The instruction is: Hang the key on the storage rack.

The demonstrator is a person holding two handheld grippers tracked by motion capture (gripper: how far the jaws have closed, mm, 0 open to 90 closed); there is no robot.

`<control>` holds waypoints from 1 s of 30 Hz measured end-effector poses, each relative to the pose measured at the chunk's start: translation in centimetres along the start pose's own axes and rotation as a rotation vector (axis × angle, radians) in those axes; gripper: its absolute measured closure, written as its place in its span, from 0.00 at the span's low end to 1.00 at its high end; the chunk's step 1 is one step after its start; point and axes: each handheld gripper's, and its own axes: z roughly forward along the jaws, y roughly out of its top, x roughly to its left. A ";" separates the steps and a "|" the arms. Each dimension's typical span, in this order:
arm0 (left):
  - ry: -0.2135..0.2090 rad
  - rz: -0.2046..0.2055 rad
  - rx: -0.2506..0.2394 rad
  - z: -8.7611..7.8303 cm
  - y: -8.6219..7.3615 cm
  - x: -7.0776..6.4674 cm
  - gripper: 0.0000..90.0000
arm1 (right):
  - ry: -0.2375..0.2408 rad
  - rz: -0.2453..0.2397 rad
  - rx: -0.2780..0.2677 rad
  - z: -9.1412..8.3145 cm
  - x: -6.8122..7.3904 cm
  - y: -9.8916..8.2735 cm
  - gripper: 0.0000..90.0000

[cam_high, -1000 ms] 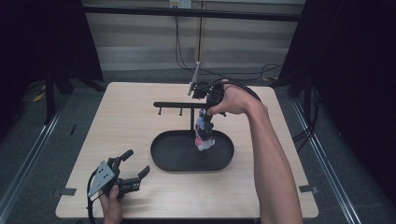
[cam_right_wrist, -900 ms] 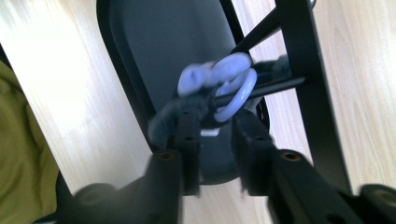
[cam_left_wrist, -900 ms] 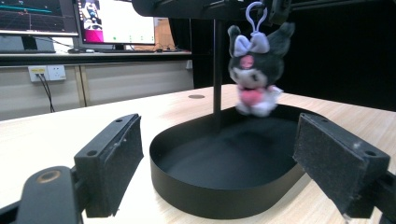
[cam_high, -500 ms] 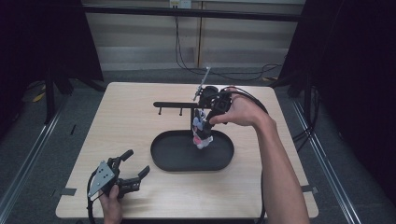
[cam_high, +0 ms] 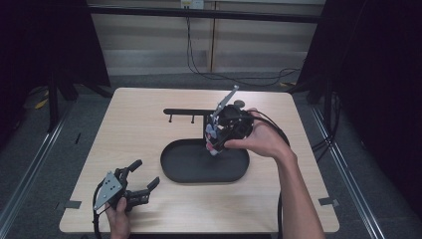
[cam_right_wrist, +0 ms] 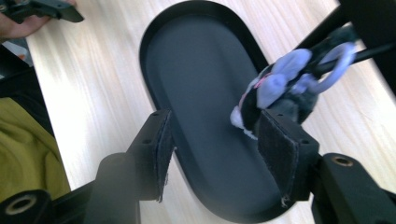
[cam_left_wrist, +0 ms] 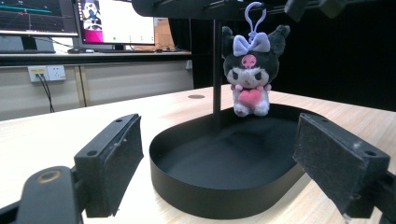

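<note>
- While the right gripper (cam_right_wrist: 212, 144) has just been opening, nothing between its jaws, back off without snagging the plush keychain (cam_left_wrist: 251, 81), hanging from the stand's hook (cam_left_wrist: 215, 70) beyond its fingertips.
- Left gripper (cam_high: 140, 179) rests open.

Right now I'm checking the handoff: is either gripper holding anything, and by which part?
Nothing is held. The plush keychain hangs by its loop from the stand; the right gripper has just been opening beside it, and the left gripper is open.
</note>
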 end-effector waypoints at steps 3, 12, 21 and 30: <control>0.000 0.000 -0.001 0.0 0.0 0.0 0.17 | -0.009 0.010 -0.057 0.4 0.3 -1.2 0.46; 0.001 0.000 -0.001 0.0 0.0 0.0 0.17 | -0.061 0.058 -0.271 1.2 1.6 -4.7 0.38; 0.000 -0.001 0.000 0.0 0.0 0.0 0.17 | -0.116 0.169 -0.463 3.9 2.2 -8.6 0.20; -0.001 0.000 -0.002 0.0 0.0 0.0 0.17 | -0.209 0.273 -0.602 6.4 3.3 -12.7 0.16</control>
